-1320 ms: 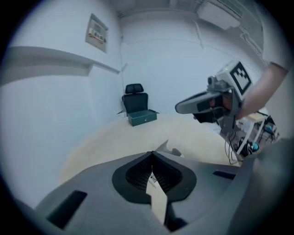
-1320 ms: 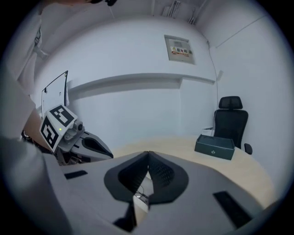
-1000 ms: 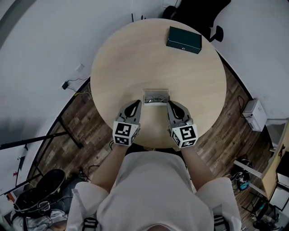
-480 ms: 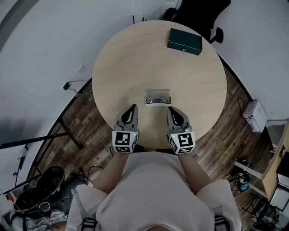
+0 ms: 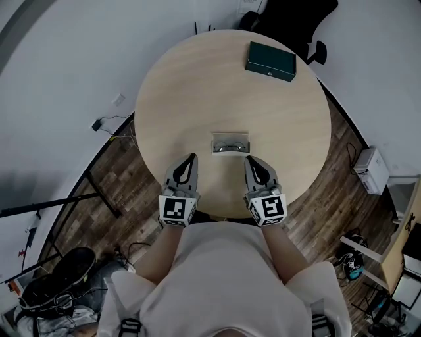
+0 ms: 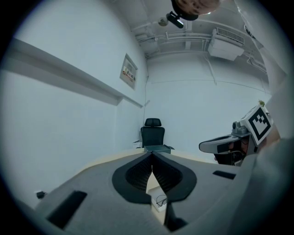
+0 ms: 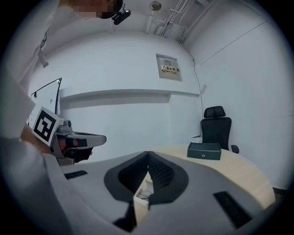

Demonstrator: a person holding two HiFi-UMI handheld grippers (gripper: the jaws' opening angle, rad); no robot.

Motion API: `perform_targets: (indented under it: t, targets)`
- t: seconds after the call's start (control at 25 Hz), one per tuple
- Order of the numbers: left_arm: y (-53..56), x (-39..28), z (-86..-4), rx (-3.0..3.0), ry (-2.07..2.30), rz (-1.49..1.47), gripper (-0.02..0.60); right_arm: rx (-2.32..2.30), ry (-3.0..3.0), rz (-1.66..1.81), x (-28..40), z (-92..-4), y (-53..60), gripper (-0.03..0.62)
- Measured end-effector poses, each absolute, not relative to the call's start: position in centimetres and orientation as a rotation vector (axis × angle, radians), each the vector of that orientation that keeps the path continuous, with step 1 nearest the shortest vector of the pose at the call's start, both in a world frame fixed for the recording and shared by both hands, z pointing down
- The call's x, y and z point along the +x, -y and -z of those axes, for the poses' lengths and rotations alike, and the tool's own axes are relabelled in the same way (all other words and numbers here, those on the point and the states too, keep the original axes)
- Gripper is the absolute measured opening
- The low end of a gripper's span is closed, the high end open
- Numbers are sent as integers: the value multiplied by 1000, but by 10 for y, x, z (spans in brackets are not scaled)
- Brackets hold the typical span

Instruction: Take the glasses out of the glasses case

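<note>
A small white open case (image 5: 230,137) lies near the table's front middle, with thin-framed glasses (image 5: 229,147) inside it. My left gripper (image 5: 191,156) hovers just short of the case's left end, and its jaws are shut and empty. Mirroring it, my right gripper (image 5: 249,159) sits off the case's right end, also shut and empty. Neither touches the case. In the left gripper view the glasses (image 6: 161,200) and the case (image 6: 157,207) peek out below the closed jaws of the left gripper (image 6: 152,155). The right gripper view shows the case (image 7: 140,194) beneath the right gripper (image 7: 147,153).
A dark green box (image 5: 270,60) rests closed at the far right of the round wooden table (image 5: 197,85). A black office chair (image 5: 289,20) stands behind it. The person's body presses against the table's near edge. Wood floor, cables and equipment surround the table.
Both grippers have drawn back from the ends of the case toward the person. The left one has also lifted a little. The case and glasses stay where they were.
</note>
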State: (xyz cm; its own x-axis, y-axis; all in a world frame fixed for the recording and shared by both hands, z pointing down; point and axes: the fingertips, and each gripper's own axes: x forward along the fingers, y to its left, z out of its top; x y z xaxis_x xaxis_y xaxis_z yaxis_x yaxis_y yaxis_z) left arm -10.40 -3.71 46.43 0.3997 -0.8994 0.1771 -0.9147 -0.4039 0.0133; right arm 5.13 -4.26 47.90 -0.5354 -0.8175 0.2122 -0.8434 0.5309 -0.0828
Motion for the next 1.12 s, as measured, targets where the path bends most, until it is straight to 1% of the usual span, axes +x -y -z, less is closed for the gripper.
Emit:
perform_targets:
  t: [0.16,0.36,0.84,0.88,0.92,0.96,1.12]
  targets:
    - [30,-104,-452,2585,1636,-159,9,1370,2611,-224,50,-484,41,12]
    - [23,-111,-446,2606,1648,-135,9,1159,2596,-155,36,-504,41,12]
    - [14,-133,-461,2571,1670,-155,9,603,2362,43,7,-593,63,17]
    - [14,-134,-462,2572,1669,-156,9,557,2337,46,5,-602,64,20]
    - [13,-135,-462,2576,1666,-162,9,513,2308,53,3,-611,65,74]
    - [13,-135,-463,2583,1663,-176,9,478,2277,66,2,-619,67,104]
    - [15,-135,-471,2589,1656,-236,9,391,2148,146,3,-645,83,98]
